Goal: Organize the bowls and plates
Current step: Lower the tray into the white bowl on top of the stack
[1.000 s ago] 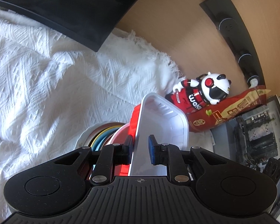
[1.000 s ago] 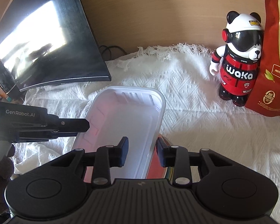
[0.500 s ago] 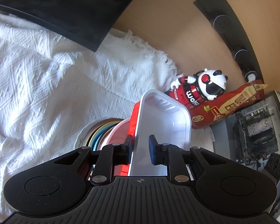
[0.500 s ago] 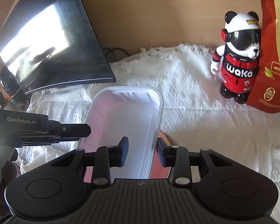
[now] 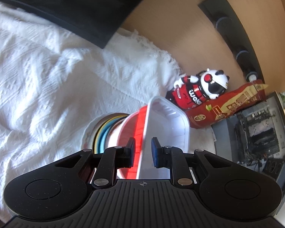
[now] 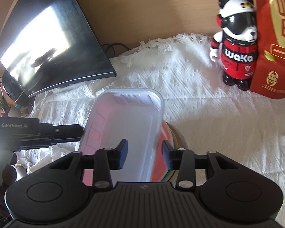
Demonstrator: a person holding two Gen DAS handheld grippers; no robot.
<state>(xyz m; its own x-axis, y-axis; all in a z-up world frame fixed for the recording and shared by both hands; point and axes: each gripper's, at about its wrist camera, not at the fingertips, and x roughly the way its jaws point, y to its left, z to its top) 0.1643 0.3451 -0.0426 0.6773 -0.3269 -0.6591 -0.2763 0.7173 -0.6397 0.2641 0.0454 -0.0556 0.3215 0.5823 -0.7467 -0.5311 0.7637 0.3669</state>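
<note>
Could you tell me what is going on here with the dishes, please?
A person works two hand-held grippers over a stack of plates on a white cloth. The left hand-held gripper has the white tray's rim between its fingers. The right hand-held gripper straddles the opposite rim, its jaws opening.

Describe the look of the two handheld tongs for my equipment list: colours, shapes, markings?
Both the left tongs and right tongs are matte black: a ribbed body, two rounded lobes with a circular disc each, silver screws, and linkage bars. The fingers carry dark blue pads. The left unit's side, seen from the right wrist, reads "GenRobot.AI" in white.
</note>
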